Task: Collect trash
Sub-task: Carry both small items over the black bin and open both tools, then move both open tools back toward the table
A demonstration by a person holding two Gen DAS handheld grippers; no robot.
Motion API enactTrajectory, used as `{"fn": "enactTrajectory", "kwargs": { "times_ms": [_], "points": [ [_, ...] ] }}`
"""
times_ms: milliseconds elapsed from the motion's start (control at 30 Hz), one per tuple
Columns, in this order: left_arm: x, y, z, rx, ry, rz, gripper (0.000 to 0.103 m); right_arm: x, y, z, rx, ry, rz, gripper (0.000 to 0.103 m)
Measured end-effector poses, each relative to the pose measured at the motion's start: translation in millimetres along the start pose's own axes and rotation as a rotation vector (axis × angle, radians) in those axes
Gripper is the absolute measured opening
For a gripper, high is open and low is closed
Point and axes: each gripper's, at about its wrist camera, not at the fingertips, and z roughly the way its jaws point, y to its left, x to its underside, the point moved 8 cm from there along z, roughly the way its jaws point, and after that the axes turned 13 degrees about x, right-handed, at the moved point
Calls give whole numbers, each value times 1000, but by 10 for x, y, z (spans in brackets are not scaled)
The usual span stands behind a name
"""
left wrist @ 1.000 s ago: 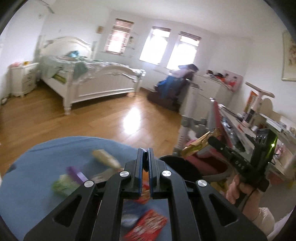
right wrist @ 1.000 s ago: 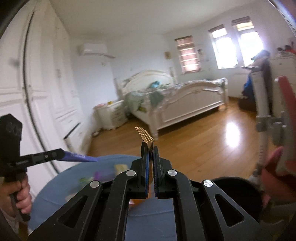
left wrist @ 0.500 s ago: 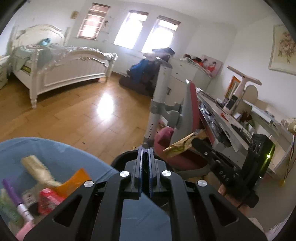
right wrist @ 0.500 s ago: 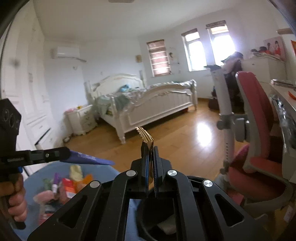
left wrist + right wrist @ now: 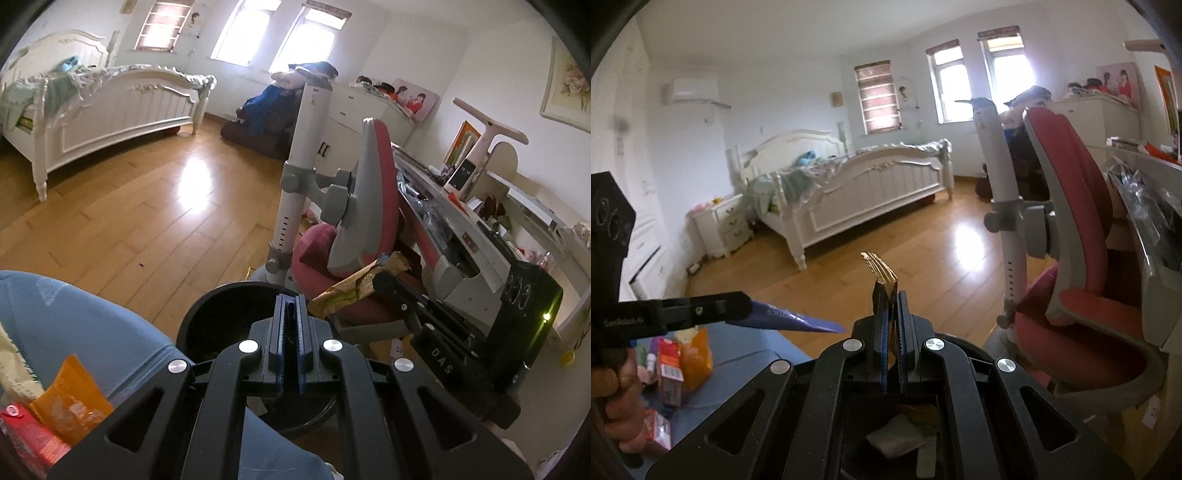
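The right gripper (image 5: pixel 892 295) is clamped on a gold wrapper (image 5: pixel 360 282) over the black bin (image 5: pixel 221 317); the left gripper (image 5: pixel 290 306) pinches a purple wrapper (image 5: pixel 792 320). Some trash already lies in the bin; several packets (image 5: pixel 685 354) remain on the blue worktop (image 5: pixel 92 325) at lower left.

A home bedroom, doubling as a study. Ahead of the jaws and to their left, a white carved bed (image 5: pixel 849 184) with rumpled bedding is standing on a glossy wooden floor (image 5: pixel 129 206), a white nightstand (image 5: pixel 722 225) sitting beside it. An air conditioner (image 5: pixel 696 90) is hanging on the wall above. To the right of the jaws, a pink desk chair (image 5: pixel 354 236) is facing a cluttered desk (image 5: pixel 480 236). Daylight is entering through windows (image 5: pixel 258 33) far ahead.
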Motion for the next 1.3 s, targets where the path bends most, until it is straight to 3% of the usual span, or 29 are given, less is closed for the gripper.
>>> {"fn": "enactTrajectory", "kwargs": {
  "times_ms": [200,267,300,333,400,633,767,833,1067,1233,1267,1300],
  "points": [
    [-20,17,164,5,24,-12,11,57,-78,131,12,30,7,7],
    [-24,21,241,8,41,-28,18,75,-116,196,36,48,1,40],
    [-30,27,274,1,45,-32,33,60,-139,196,39,42,12,73],
    [-35,22,292,-7,44,-36,61,43,-166,192,34,31,24,85],
    [-39,17,258,-11,21,-35,84,32,-198,173,27,20,29,85],
    [-19,-3,-52,-29,-9,-29,84,59,-177,126,5,35,39,85],
    [46,75,-407,-71,-39,-39,84,89,59,60,-42,50,22,85],
    [95,157,-656,-105,-65,-50,90,96,208,24,-68,58,7,85],
    [399,722,-1680,-270,-184,-176,92,108,945,-122,-189,83,-73,85],
    [742,1318,-2350,-440,-231,-297,91,110,1588,-207,-295,113,-146,85],
    [836,1461,-2446,-469,-226,-334,90,110,1720,-224,-310,116,-169,85],
    [891,1552,-2492,-481,-221,-361,82,116,1849,-239,-324,121,-193,85]
  ]
}}
